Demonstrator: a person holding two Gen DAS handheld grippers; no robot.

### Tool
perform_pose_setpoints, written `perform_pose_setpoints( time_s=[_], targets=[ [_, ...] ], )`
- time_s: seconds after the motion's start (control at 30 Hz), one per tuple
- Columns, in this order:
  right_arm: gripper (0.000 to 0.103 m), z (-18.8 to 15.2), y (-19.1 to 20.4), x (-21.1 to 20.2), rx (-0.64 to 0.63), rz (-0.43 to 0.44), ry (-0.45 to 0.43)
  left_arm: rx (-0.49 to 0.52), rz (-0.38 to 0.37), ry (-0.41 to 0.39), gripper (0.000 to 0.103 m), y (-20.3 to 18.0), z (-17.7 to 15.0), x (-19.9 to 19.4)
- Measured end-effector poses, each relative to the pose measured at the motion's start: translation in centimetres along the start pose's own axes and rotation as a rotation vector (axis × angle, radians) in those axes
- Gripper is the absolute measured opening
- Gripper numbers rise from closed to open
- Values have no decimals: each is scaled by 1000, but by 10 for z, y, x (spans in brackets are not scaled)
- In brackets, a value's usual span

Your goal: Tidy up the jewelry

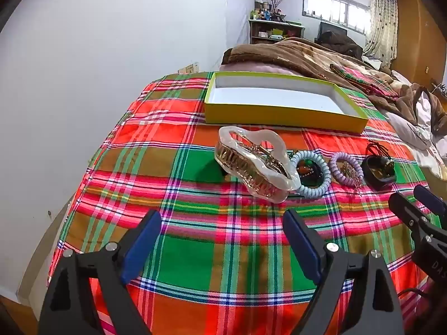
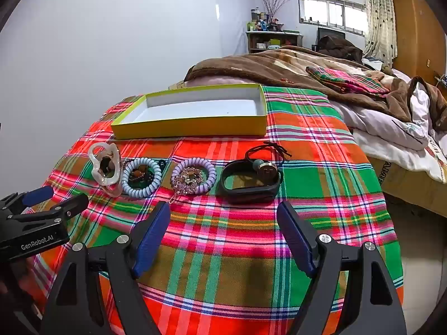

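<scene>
A row of jewelry lies on the plaid cloth [image 2: 223, 240]: a pearly white claw clip [image 1: 251, 162] [image 2: 105, 164], a light blue coil tie [image 1: 314, 174] [image 2: 142, 177] with beads inside, a lilac coil tie [image 1: 346, 169] [image 2: 193, 176] with a sparkly pin, and a black band with a hair tie [image 1: 379, 169] [image 2: 250, 180]. A yellow-green open box [image 1: 279, 102] [image 2: 192, 114] sits empty behind them. My left gripper [image 1: 222, 240] is open, just in front of the clip. My right gripper [image 2: 223, 234] is open, in front of the lilac tie and black band.
A white wall runs along the left. A bed with brown blankets [image 2: 293, 67] and white bedding [image 2: 391, 134] lies behind and right of the table. The left gripper shows at the left of the right wrist view [image 2: 42, 209]; the right gripper at the right of the left wrist view [image 1: 419, 212].
</scene>
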State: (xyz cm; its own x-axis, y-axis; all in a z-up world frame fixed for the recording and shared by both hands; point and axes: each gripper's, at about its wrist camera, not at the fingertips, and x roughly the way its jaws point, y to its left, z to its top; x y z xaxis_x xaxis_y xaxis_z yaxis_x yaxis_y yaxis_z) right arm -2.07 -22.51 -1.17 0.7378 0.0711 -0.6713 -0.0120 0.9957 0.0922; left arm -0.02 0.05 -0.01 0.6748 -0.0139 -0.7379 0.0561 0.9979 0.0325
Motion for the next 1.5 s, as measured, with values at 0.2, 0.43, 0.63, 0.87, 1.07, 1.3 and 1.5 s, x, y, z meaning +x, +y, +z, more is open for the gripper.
perform_pose_setpoints(
  time_s=[0.2, 0.43, 0.63, 0.87, 1.07, 1.3, 1.5],
  targets=[
    [78, 1, 1, -1, -4, -2, -9, -13, -52, 13, 87, 4, -2, -1],
    [78, 1, 7, 0, -15, 4, -14, -55, -88, 1, 87, 13, -2, -2],
    [78, 3, 5, -2, -24, 13, -18, -78, -107, 11, 86, 17, 5, -1],
    [79, 3, 4, -1, -26, 15, -17, -85, -100, 27, 86, 17, 5, 2],
    [78, 4, 6, 1, -29, 14, -15, -68, -54, -9, 86, 18, 9, -4],
    [79, 4, 6, 1, -28, 7, -15, -73, -49, 28, 86, 19, 7, 0],
    [78, 4, 5, 2, -29, 9, -14, -69, -35, 16, 86, 20, 6, -3]
  ],
)
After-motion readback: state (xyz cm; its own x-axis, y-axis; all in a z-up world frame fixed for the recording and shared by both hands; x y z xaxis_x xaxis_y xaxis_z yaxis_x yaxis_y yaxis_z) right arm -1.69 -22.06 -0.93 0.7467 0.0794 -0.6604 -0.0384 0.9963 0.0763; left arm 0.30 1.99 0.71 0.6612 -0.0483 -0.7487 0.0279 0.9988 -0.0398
